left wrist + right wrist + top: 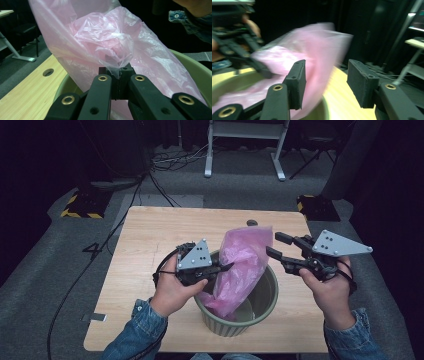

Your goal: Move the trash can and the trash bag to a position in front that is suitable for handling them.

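The left gripper has its fingers pressed together on a fold of the pink plastic bag. In the left gripper view a thin pinch of film sticks up from between the closed pads, and the rest of the bag billows upward and away beyond the fingertips, crumpled and translucent. The bag's lower end hangs down inside the green bin, whose ribbed wall stands just below and beyond those fingers. Its upper end rises above the rim and leans away from the left fingers, toward the right ones.

The right gripper is held off to the other side of the bin with its fingers spread apart and nothing pressed between them. In the right gripper view, which is blurred, the pink film lies past the fingertips and crosses behind one pad; whether it brushes that pad I cannot tell. From above, the tips of these fingers stand just beside the bag's upper edge, with a narrow gap showing.

The bin sits on the wooden counter, near its front edge and between the two hands. A small round hole in the counter lies beyond the bag's top, farther off than either set of fingers.
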### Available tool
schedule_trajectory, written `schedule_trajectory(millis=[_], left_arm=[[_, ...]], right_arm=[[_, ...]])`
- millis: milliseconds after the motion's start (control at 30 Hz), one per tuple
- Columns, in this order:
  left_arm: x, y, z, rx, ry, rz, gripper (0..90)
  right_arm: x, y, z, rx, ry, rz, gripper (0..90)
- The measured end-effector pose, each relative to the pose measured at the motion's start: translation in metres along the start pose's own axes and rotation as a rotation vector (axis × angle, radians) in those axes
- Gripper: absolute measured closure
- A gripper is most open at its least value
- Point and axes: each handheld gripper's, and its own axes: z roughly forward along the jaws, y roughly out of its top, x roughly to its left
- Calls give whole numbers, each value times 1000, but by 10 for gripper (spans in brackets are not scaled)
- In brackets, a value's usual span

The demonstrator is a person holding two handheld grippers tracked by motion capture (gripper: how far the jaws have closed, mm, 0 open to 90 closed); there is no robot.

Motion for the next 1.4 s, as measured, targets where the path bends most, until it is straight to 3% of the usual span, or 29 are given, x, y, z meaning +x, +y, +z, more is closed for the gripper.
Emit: schedule_trajectory(millis=[133,167,467,1000,1133,1300,1400], left_arm=[[-1,0,1,0,1,-2,898],[0,0,1,1,7,-4,899],[14,-15,-13,-7,61,-75,900],[23,-15,-21,5,118,-87,900],[25,-15,-24,12,151,-83,900],[28,-17,-27,12,171,-92,900],[31,-19,-30,16,183,-96,900]], right_arm=[[-1,-1,4,51,48,-41,860],[1,-2,4,56,54,-47,891],[5,-15,-13,91,44,-40,900],[-6,-29,-43,81,-3,0,900],[-6,-28,-49,82,-4,0,900],[1,-34,-53,117,51,0,900],[6,-39,-58,134,54,-8,900]])
